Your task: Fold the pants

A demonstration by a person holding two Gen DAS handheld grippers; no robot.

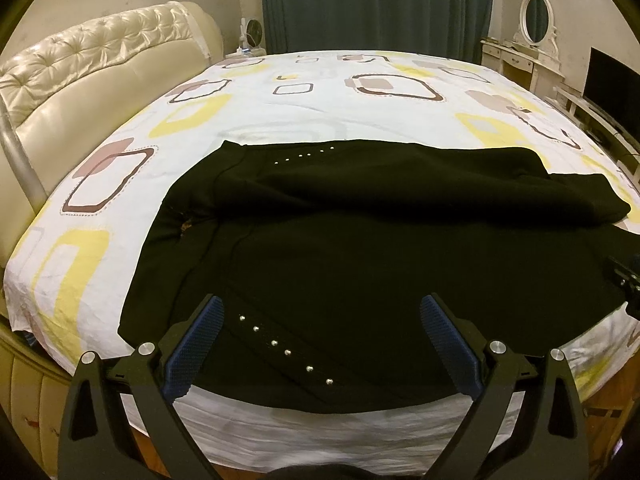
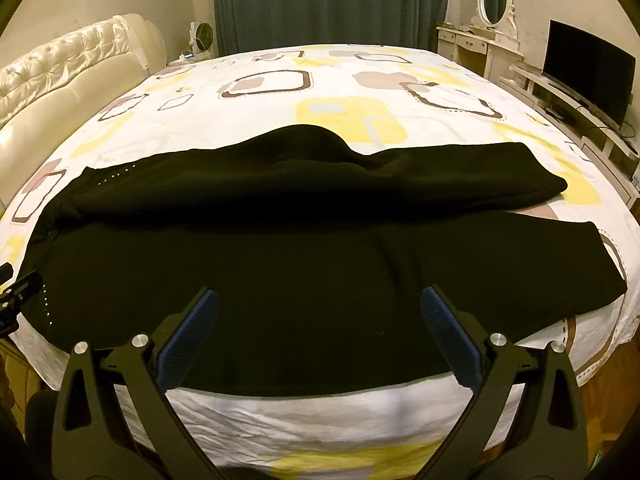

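The pants lie spread across the near part of the bed, one leg behind the other, with the waist to the left. The left gripper is above the near edge by the waist; the right gripper is further right, above the near leg. Behind the bed hangs a curtain, with the headboard at the left and a dressing table at the right.

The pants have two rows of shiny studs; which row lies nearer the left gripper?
The diagonal row of six studs on the pants, lying between the left gripper's open jaws. The other row sits along the far edge.
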